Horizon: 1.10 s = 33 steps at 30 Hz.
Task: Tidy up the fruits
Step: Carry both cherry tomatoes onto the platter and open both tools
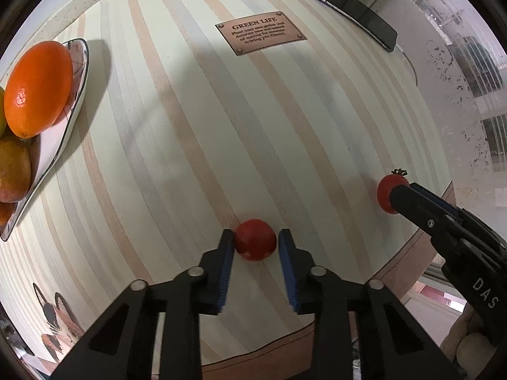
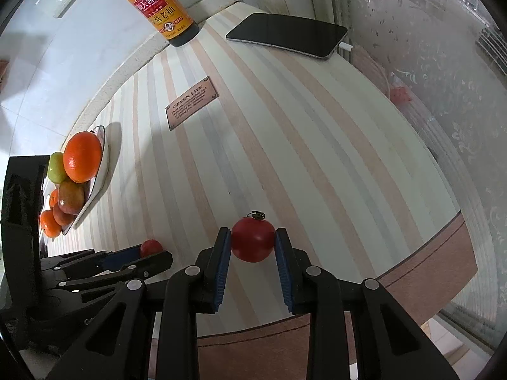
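Each tool straddles its own tomato on the striped desk. Left tool is spread around the stemless tomato. Right tool pinches the stemmed tomato (pads touching both sides), presumably headed for the fruit plate.

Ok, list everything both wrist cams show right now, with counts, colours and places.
tomato with stem: 1, red, on the mat between the right gripper's pads
tomato without visible stem: 1, red, on the mat between the left gripper's pads
plate: 1, white with dark rim, far left, piled with fruit
orange: 1, top of pile
green fruit: 1, behind the orange
phone: 1, black, far edge
sauce bottle: 1, dark, by wall
striped mat: 1, pastel
left gripper: black, blue pads
right gripper: same
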Motion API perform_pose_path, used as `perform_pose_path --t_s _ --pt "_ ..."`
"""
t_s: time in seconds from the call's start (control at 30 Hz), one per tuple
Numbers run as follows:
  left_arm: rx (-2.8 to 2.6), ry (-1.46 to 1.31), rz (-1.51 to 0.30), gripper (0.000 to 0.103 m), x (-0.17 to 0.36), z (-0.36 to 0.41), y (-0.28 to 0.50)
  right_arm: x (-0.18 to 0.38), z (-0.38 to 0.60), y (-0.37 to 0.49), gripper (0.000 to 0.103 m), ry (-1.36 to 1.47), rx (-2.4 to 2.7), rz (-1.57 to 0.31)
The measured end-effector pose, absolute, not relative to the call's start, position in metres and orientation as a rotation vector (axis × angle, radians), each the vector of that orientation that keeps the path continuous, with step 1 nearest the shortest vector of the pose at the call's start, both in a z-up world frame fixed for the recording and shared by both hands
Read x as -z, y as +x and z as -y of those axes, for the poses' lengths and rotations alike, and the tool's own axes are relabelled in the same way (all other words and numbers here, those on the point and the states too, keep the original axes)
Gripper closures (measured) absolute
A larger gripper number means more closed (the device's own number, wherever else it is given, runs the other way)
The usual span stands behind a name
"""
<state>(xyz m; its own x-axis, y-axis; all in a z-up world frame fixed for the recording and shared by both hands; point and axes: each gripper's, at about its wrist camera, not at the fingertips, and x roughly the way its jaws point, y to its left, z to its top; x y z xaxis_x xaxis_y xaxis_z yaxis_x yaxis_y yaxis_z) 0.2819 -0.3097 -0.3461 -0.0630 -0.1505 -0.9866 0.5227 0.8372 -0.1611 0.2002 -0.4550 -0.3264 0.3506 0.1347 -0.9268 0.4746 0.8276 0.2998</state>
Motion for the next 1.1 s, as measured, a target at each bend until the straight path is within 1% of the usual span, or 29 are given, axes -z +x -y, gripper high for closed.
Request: perform_pose_path --t_s 0.23,0.5,0.87,0.97,1.1 --pt "0.565 0.285 -1.525 0.080 0.341 0.302 0.281 0.321 0.453 0.200 0.072 0.578 0.235 -1.199" --pt "0.549 0.214 -1.479 0.080 0.313 0.277 0.288 0.309 0.444 0.207 0.073 0.571 0.200 -1.177" --pt "0.420 0.009 -1.397 0.080 0.254 0.183 0.328 0.299 0.387 0.262 0.073 0.604 -0.028 -1.109" --pt "0.376 -0.045 -1.393 0.080 0.247 0.160 0.344 0.302 0.365 0.282 0.073 0.624 -0.108 -1.091" --pt "0.335 -0.122 -1.415 0.080 0.251 0.140 0.365 0.306 0.335 0.310 0.073 0.621 -0.216 -1.078"
